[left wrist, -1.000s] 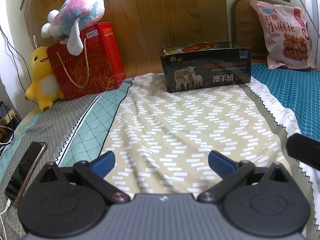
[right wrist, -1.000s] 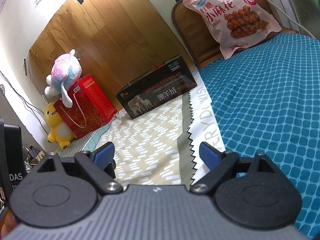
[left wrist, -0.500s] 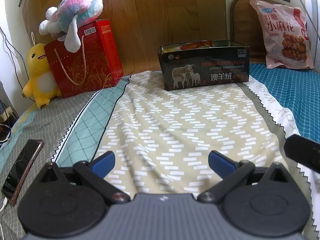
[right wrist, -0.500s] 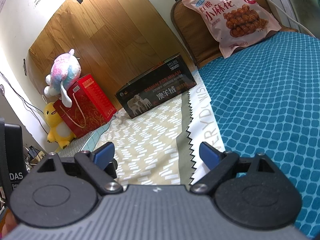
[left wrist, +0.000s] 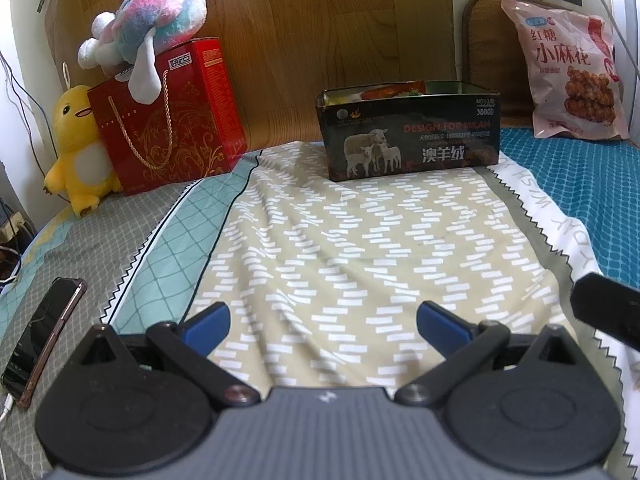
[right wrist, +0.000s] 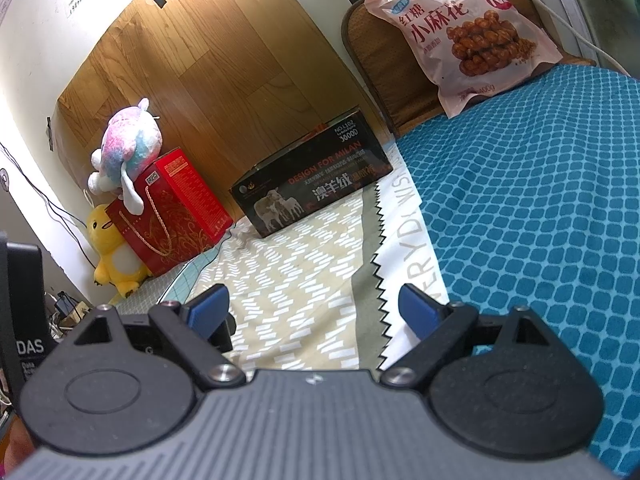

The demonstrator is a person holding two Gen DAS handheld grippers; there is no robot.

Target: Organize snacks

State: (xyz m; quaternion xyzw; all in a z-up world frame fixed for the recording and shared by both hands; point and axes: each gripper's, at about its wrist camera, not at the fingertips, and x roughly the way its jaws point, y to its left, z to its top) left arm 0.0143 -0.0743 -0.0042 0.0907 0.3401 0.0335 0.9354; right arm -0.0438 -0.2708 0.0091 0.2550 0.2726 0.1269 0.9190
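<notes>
A black open-topped box (left wrist: 412, 136) with sheep printed on it stands at the far end of the bed, with orange snack packs showing inside. It also shows in the right wrist view (right wrist: 316, 190). A pink snack bag (left wrist: 568, 72) leans upright at the far right, also seen in the right wrist view (right wrist: 468, 24). My left gripper (left wrist: 322, 322) is open and empty, low over the beige patterned sheet. My right gripper (right wrist: 312, 308) is open and empty, over the sheet's edge beside the blue cover.
A red gift bag (left wrist: 168, 120) with a pastel plush (left wrist: 148, 40) on top and a yellow duck plush (left wrist: 78, 148) stand at the far left. A phone (left wrist: 40, 336) lies at the left edge. A wooden board (left wrist: 320, 20) backs the bed.
The left gripper has tilted and shifted slightly, so the scene sits a bit further left and lower in its view. The right view has barely moved. Both grippers stay open.
</notes>
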